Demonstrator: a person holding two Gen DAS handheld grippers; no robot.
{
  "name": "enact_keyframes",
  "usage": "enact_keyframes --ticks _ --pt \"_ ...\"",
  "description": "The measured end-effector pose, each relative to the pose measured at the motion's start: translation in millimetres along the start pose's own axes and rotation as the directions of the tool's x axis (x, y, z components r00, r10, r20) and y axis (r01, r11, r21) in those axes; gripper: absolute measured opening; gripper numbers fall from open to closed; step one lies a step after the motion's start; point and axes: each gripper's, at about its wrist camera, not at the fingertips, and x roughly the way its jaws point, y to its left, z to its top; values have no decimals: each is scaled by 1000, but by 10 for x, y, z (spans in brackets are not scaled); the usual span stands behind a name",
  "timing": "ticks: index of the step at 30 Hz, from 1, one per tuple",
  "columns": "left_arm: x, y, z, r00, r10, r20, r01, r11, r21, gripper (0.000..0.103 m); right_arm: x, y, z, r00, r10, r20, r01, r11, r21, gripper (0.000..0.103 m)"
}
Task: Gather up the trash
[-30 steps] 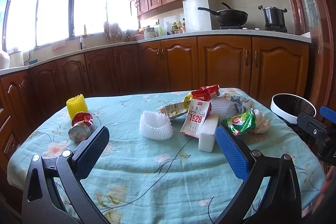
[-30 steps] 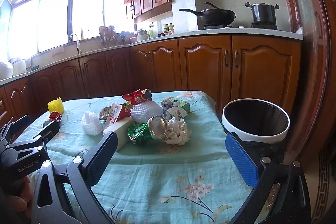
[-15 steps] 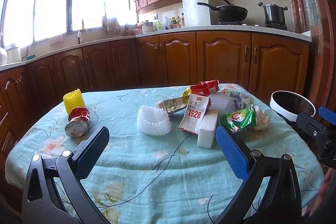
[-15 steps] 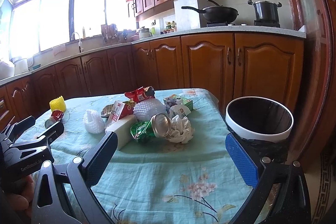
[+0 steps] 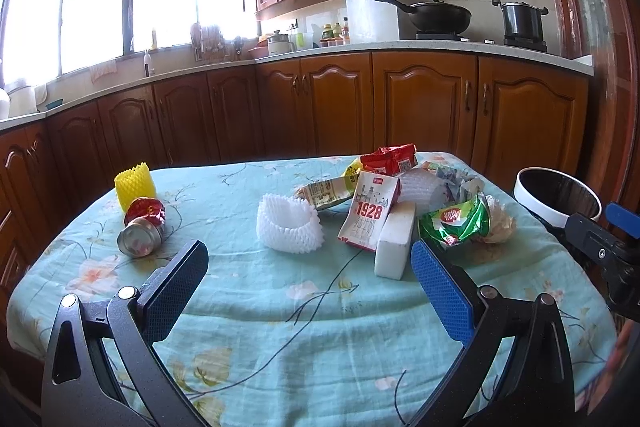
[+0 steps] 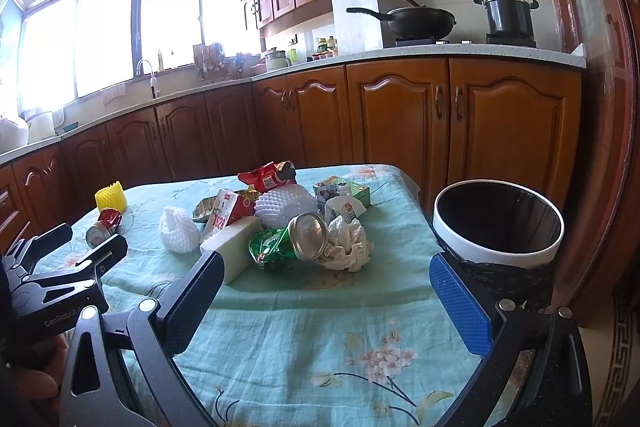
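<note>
**Both grippers wide and empty over the littered table**

I have the left gripper (image 5: 308, 267) spread wide at the bottom of its frame, holding nothing, above the floral tablecloth (image 5: 304, 339). My right gripper (image 6: 326, 281) is just as wide and empty. The trash sits mid-frame: a white foam fruit net (image 5: 289, 223), a "1928" carton (image 5: 370, 215) leaning on a white foam block (image 5: 394, 245), a green wrapper (image 5: 456, 223), a red packet (image 5: 388, 159). At centre left lie a tipped tin can (image 5: 140, 233) and a yellow foam net (image 5: 134, 183). In the right view a crumpled tissue (image 6: 348, 243) touches what looks like a can end (image 6: 308, 231). The white-rimmed trash bin (image 6: 498, 223) stands just beside the table, at right.
</note>
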Motion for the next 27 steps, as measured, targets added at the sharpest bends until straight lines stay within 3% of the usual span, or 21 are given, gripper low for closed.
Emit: enact_keyframes --ticks 27 --pt "142 -56 15 998 -22 -52 23 1000 9 103 102 -100 16 999 26 -34 -24 999 34 103"
